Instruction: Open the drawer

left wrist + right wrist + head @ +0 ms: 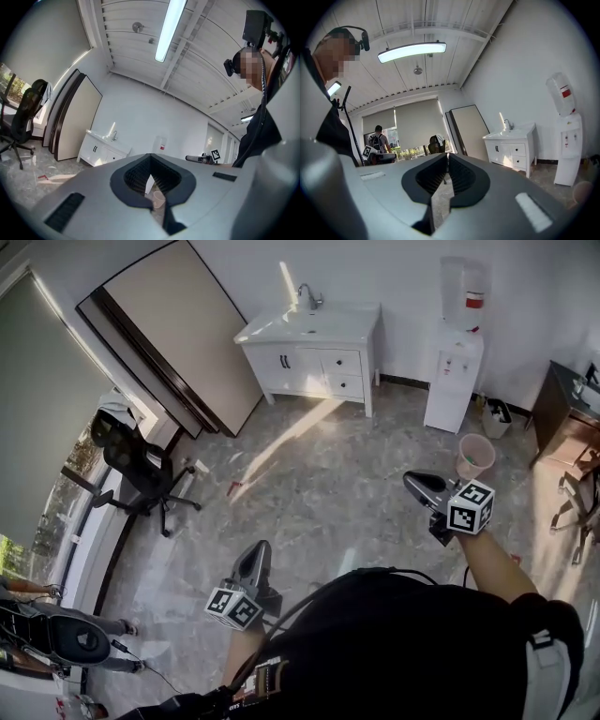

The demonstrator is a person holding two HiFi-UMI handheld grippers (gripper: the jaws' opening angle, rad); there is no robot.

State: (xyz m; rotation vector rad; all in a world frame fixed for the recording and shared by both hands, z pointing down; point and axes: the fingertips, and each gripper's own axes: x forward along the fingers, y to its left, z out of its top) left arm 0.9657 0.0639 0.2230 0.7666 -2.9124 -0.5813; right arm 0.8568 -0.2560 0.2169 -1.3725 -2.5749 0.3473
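Holding 2 grippers level above the floor: the left gripper (257, 549) at 7 o'clock in the head view and the right gripper (413, 481) at 3 o'clock, each with jaws pressed together and pinching nothing. Standing on a glossy grey marbled floor (319, 512), carrying a sunlit streak toward 12 o'clock. Having a pink bucket (475, 456) just beyond the right gripper at 2 o'clock, and a black office chair (136, 470) at 9 o'clock beside a grey window blind (37, 399). Sharing the room with another person (98, 624) at 8 o'clock. Facing, farther off at 12 o'clock, a white sink cabinet (281, 360) against the white back wall, with 2 doors on its left half and 2 drawers (342, 362) stacked on its right half, both shut and well apart from both grippers. Seeing a white water dispenser (455, 371) near the cabinet at 1 o'clock, a large beige board (178, 334) leaning on the wall at 11 o'clock, and a dark wooden desk (561, 404) at the right edge.
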